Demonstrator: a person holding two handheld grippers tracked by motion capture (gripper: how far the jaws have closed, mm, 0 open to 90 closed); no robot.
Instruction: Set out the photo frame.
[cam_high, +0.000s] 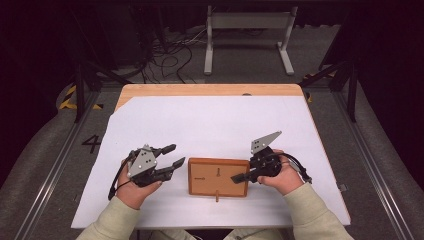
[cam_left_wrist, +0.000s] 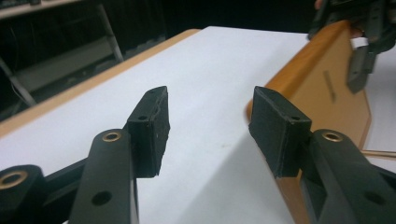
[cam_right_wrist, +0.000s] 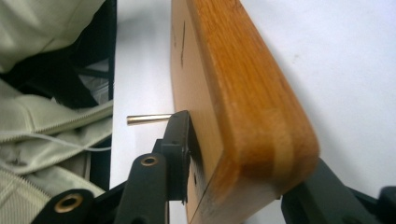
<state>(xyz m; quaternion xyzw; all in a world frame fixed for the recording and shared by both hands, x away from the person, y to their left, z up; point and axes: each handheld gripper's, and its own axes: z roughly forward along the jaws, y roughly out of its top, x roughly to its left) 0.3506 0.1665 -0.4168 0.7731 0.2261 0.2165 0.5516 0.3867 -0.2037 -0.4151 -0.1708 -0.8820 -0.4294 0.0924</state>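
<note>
Two tongs were at work: your right tongs (cam_high: 241, 177) clamped the wooden board's (cam_high: 205, 176) right end on the white surface (cam_high: 210, 125); your left tongs (cam_high: 172, 156) stood released beside it.

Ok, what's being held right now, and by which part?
The right gripper has the wooden board between its jaws at the right-hand end, one jaw on the top face, the other underneath. The left gripper holds nothing; its jaws stand open.
</note>
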